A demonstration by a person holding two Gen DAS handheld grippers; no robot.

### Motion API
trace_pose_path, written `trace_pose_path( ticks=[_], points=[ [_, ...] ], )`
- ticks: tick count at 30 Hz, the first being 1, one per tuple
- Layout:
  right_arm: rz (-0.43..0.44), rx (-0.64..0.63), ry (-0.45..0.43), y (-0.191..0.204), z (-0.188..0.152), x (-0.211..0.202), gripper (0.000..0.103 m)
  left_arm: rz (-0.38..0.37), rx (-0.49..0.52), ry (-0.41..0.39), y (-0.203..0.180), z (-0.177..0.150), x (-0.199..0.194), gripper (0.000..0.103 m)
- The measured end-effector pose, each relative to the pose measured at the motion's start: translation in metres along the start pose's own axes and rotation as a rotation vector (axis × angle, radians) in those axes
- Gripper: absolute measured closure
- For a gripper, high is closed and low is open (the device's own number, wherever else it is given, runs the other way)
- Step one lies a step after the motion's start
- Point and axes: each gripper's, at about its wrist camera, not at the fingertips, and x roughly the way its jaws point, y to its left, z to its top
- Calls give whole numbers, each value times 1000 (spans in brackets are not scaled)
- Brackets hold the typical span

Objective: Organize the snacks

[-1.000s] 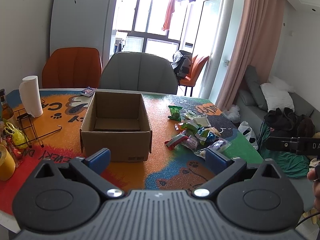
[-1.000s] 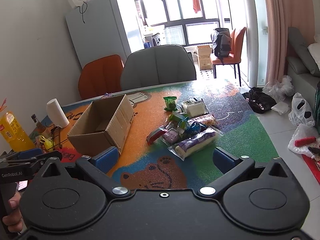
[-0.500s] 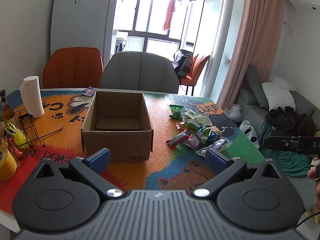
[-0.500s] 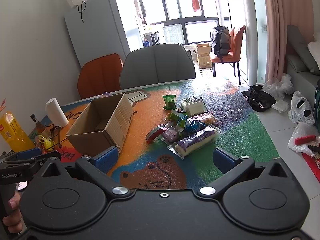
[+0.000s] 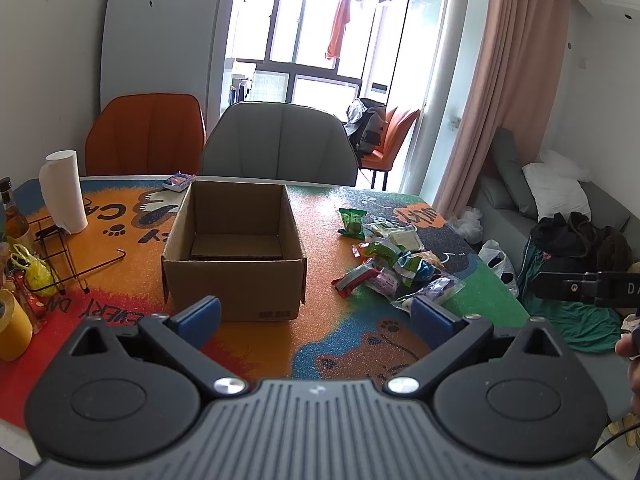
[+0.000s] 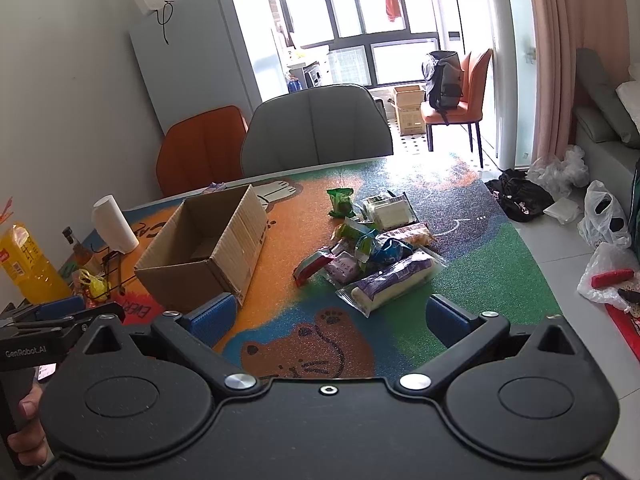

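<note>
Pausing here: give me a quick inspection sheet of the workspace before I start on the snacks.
Surface: table under a colourful cartoon mat.
Job's things: cardboard box open, no snacks seen inside; snack pile loose on the mat to its right; one small packet behind the box.
Clutter: paper towel roll, bottle, wire rack, tape roll at the left edge.
Grippers: left gripper and right gripper both open, holding nothing, short of the snacks.
Cables: one dangling on the fridge.
Surroundings: grey chair, orange chair, sofa, bags on the floor.
</note>
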Motion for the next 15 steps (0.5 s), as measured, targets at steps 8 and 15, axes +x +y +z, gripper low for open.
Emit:
trace_pose_path(
  ticks=[8, 15],
  points=[
    [5, -3, 6, 1, 0, 2, 0, 0, 0, 2, 0, -1, 1, 2],
    [5, 2, 14, -1, -1, 7, 0, -1, -4, 11, 1, -4, 6, 2]
  ],
)
